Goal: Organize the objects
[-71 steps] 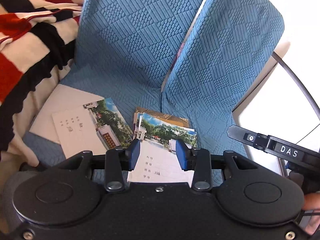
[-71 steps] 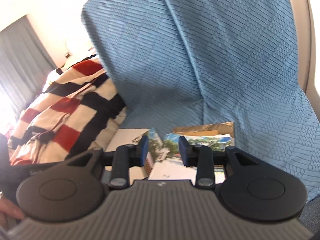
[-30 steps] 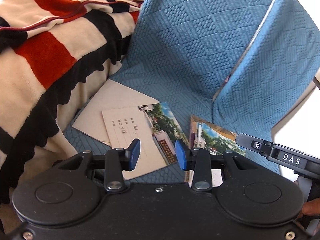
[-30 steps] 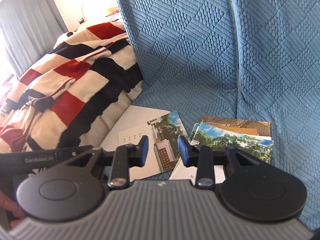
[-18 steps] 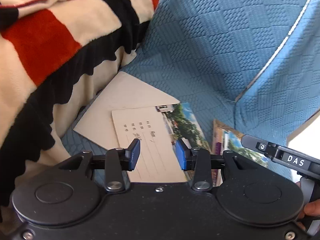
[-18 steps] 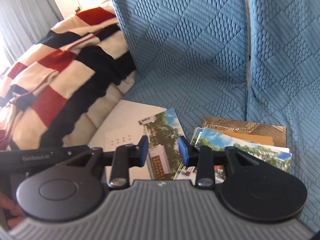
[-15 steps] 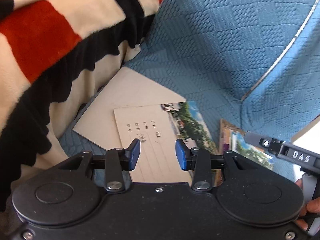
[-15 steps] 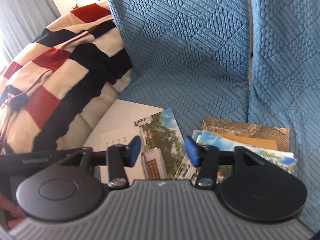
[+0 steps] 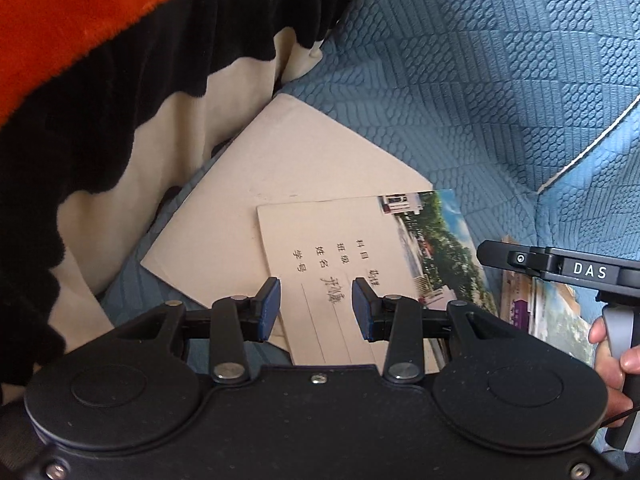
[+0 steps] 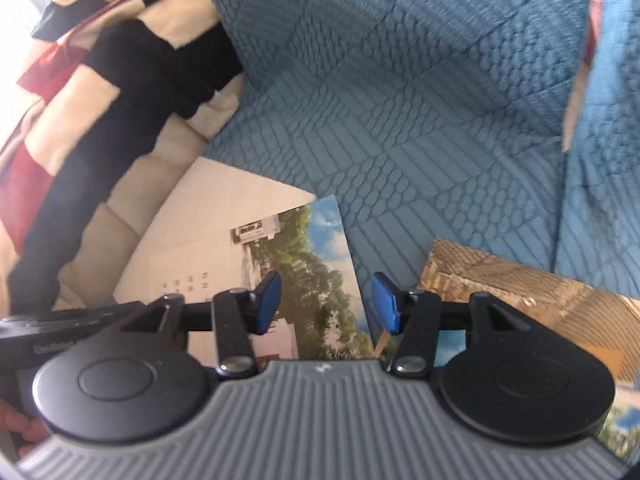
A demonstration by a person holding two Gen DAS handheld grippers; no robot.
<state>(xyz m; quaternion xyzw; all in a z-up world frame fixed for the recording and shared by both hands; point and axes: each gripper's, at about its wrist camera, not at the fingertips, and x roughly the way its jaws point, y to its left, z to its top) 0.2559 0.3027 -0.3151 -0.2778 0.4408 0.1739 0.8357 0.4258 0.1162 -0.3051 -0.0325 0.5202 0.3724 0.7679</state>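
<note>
We're low over the blue sofa cover [image 9: 460, 80] now. Our left tongs [image 9: 316, 308] hang released, nothing between the blue pads, right above the notebook [image 9: 340, 256] with the handwritten label, which lies on a plain cream sheet [image 9: 280, 152]. Our right tongs [image 10: 326, 302] are spread too, empty, over that notebook's photo edge. To the right sits the stack of notebooks [image 10: 520, 284], a bit blurred, apparently fanned. The striped blanket [image 9: 100, 60] crowds the left.
</note>
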